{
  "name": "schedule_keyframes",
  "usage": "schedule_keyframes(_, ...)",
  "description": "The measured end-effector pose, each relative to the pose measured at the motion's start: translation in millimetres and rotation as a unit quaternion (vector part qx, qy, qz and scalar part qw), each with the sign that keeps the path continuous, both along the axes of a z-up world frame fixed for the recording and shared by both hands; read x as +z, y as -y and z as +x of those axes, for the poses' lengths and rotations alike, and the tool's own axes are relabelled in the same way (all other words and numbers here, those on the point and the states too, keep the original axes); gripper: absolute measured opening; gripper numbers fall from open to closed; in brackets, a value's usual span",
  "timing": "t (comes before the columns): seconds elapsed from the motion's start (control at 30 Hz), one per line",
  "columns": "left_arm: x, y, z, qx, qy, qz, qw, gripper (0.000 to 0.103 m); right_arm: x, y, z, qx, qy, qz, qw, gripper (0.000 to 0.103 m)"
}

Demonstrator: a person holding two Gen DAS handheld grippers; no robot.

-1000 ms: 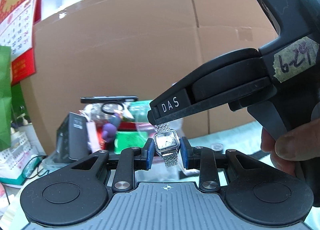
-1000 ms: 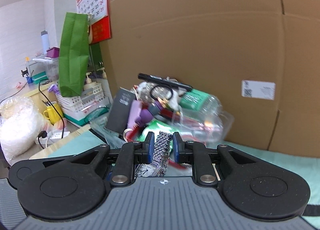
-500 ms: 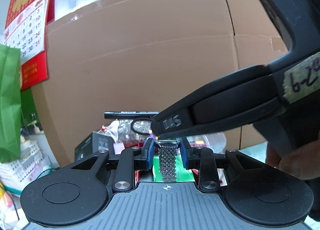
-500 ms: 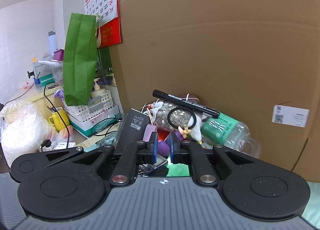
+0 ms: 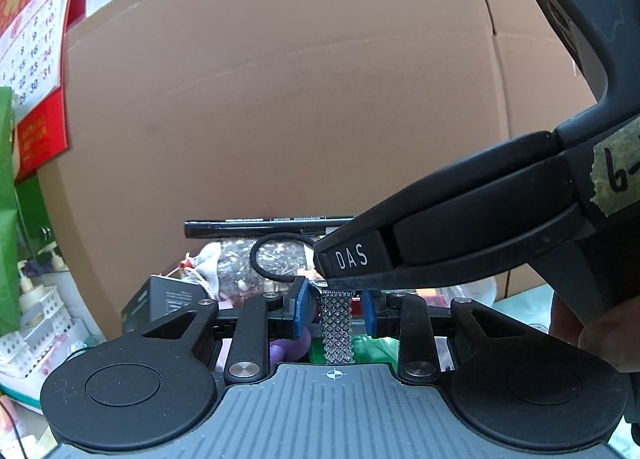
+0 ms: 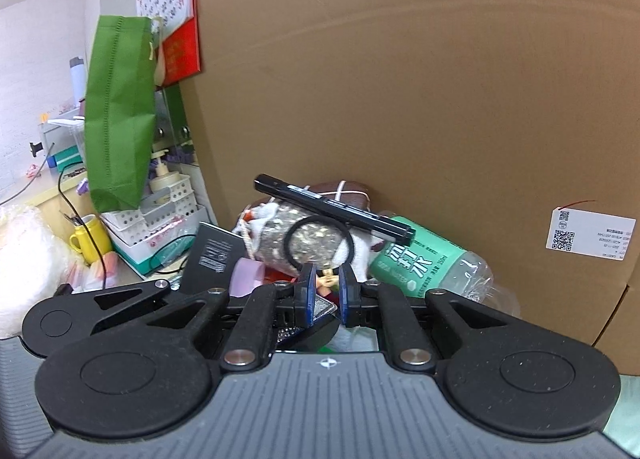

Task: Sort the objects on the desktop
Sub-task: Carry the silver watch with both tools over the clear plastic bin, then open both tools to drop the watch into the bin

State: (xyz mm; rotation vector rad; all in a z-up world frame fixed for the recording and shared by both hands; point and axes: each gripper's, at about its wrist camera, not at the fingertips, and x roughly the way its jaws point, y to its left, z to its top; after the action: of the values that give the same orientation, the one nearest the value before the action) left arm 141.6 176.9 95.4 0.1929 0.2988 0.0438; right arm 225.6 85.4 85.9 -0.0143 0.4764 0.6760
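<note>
A silver mesh-band watch (image 5: 337,329) hangs between the fingers of my left gripper (image 5: 335,309); its upper end goes under the tip of my right gripper, so who holds it is unclear. The left pads stand apart from the band. In the right wrist view, my right gripper (image 6: 325,290) has its pads a small gap apart, with the watch's silver case (image 6: 320,305) below them. Behind lies a pile: a black marker (image 6: 332,211) on top, a black hair tie (image 6: 318,245), a speckled pouch (image 6: 308,235), a green-label bottle (image 6: 424,263), a black box (image 6: 212,253).
A big cardboard wall (image 6: 400,99) stands right behind the pile. To the left are a green bag (image 6: 120,111), a white basket (image 6: 160,211), a yellow mug (image 6: 90,237) and a wall calendar (image 5: 28,43). The table has a teal cover (image 6: 628,391).
Both grippers rose and came closer to the pile with the watch. The watch turned, so its band now shows instead of its face. The left fingers opened wider.
</note>
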Motion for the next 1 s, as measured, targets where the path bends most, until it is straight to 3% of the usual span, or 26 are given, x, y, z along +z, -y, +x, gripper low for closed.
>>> schedule_keyframes(0.73,-16,18,50,-0.012,-0.019,0.04,0.9989,0.025,-17,26,27,-0.034,-0.029,0.037,0.998,0.017)
schedule_keyframes(0.8,-19,20,54,-0.013,-0.022,0.046,0.9986,0.025,-18,33,30,-0.033,-0.043,0.058,0.997,0.02)
schedule_keyframes(0.93,-24,26,59,-0.015,-0.024,0.065,0.9975,0.026,-18,44,30,-0.035,-0.054,0.086,0.994,0.038)
schedule_keyframes(1.0,-25,29,60,-0.018,-0.026,0.074,0.9968,0.026,-17,48,28,-0.038,-0.053,0.093,0.994,0.043)
